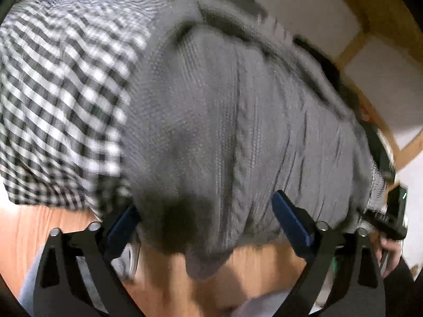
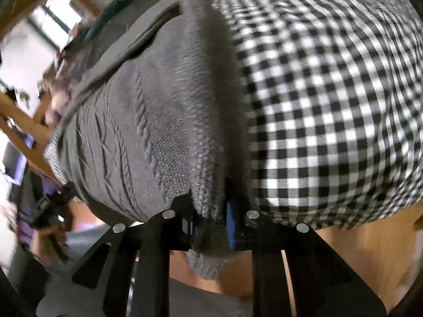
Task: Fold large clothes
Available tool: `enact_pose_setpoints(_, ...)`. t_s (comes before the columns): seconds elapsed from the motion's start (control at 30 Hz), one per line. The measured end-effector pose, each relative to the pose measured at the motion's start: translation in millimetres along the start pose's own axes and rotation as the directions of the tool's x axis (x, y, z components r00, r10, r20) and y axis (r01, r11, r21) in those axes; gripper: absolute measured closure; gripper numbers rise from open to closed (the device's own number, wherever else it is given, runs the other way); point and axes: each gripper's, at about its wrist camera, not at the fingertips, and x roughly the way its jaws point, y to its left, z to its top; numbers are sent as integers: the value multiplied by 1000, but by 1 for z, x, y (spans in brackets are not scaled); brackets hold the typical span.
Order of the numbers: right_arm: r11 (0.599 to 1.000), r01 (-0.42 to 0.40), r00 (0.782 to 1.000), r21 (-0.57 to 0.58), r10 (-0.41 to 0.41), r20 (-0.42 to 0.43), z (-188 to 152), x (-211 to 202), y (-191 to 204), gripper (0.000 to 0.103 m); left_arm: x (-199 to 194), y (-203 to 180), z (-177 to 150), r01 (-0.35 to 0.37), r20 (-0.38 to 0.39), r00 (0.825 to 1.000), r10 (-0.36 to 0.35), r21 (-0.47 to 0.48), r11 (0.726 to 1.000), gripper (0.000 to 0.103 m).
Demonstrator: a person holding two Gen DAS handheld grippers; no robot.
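Note:
A grey cable-knit sweater point(image 1: 224, 105) lies over a black-and-white checked cloth point(image 1: 58, 84), and its near edge hangs past the wooden table edge point(image 1: 31, 232). My left gripper point(image 1: 205, 203) stands open wide. The sweater's hem hangs between its blue pads point(image 1: 290, 219), which do not press on it. In the right wrist view the right gripper point(image 2: 210, 200) is shut on a folded edge of the sweater point(image 2: 127, 121), beside the checked cloth point(image 2: 330, 105). Each view shows the other gripper at its side, held by a hand point(image 1: 391, 248).
Wooden beams point(image 1: 351, 50) and white wall panels stand behind the table. A bright window point(image 2: 58, 18) and blurred clutter are at the far left of the right wrist view. Bare wooden surface point(image 2: 357, 251) shows below the checked cloth.

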Motion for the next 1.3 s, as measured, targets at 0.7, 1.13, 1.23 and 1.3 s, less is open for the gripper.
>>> enact_pose_setpoints(0.7,950,135,991,-283,-133,26,-19,30,94,15,5,21,-8,151,-43,987,-153,-48,987,29)
enact_pose_setpoints(1.13,881,-431,899,194,401,174,1,5,26,94,-37,31,11,323,-23,945,-326,-92,942,86)
enact_pose_setpoints(1.23,857,-456,887,240,413,208,5,5,16,94,-45,46,26,412,35,910,-412,-166,896,86)
enact_pose_setpoints(1.3,856,-452,889,252,409,207,3,7,13,94,-48,55,30,464,15,880,-475,-236,854,85)
